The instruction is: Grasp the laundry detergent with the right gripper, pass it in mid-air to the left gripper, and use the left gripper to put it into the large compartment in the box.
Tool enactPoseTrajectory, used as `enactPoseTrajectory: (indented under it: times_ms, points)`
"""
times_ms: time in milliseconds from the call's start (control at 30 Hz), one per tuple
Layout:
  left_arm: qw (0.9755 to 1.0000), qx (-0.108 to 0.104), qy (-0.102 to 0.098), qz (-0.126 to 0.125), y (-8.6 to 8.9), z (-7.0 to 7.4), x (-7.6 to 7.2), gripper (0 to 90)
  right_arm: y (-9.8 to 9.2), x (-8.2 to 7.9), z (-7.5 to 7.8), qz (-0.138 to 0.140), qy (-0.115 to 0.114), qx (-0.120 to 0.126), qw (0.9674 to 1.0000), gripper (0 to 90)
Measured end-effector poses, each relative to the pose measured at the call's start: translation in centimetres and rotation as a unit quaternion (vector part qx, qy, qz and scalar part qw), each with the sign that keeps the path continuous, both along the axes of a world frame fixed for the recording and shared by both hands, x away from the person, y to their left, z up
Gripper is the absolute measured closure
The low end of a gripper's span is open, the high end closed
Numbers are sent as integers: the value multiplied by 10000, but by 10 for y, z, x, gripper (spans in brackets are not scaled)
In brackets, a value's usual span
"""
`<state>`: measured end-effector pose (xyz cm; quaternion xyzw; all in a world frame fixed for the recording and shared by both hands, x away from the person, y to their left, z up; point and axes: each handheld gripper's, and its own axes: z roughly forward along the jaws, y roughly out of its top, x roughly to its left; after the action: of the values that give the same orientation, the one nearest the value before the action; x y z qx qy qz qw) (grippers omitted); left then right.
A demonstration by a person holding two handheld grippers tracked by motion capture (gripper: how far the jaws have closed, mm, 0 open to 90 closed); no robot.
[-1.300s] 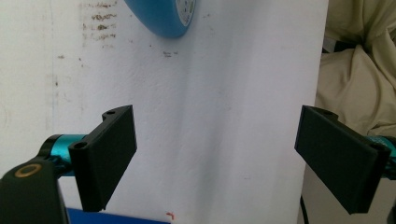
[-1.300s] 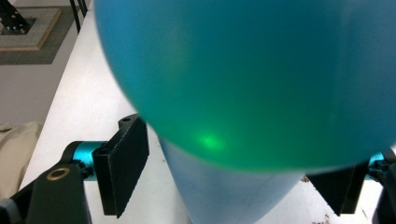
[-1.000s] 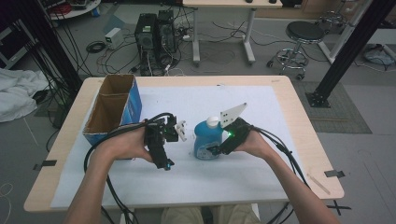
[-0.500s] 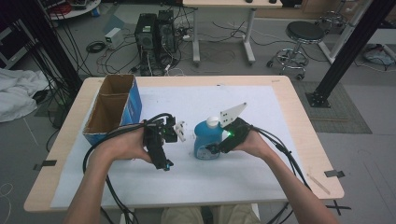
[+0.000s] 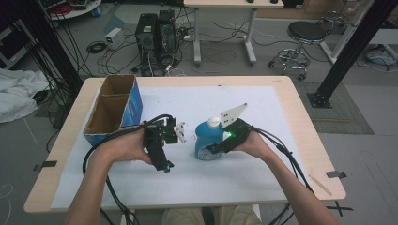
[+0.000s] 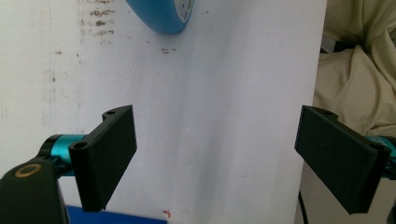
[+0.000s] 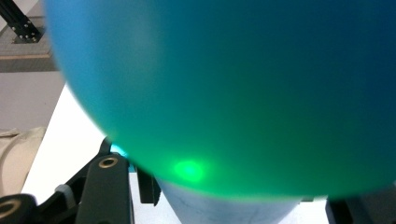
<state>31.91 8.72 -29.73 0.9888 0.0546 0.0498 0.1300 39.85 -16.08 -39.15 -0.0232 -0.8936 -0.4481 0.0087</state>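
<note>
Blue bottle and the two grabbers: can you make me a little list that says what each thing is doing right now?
blue bottle: upright on the white table cover, white cap on top
right gripper: jaws have just been closing, now pressed on the bottle's sides
left gripper: jaws wide apart, nothing between them, beside the bottle
cardboard box: open top, at the table's left edge

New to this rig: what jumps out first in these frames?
The blue bottle with a white cap, standing mid-table on the white sheet. The right hand-held gripper has just been closing on it, and the right gripper view shows its blue body right up against the camera. To its left, the left hand-held gripper has open jaws with nothing between them, and an open cardboard box with a blue side stands at the table's left edge.
</note>
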Motion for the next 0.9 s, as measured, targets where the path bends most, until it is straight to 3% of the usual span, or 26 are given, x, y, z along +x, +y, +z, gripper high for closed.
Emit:
enactPoseTrajectory:
  times_ms: [500, 900]
  points:
    - [10000, -44, -53, 36, -2, 3, 3, 129, 0, 0, -1, 54, -66, 49, 10000, 444]
    - [9991, -350, -213, 89, -11, 31, 20, 129, -7, 1, 12, 17, -206, -50, 9998, 458]
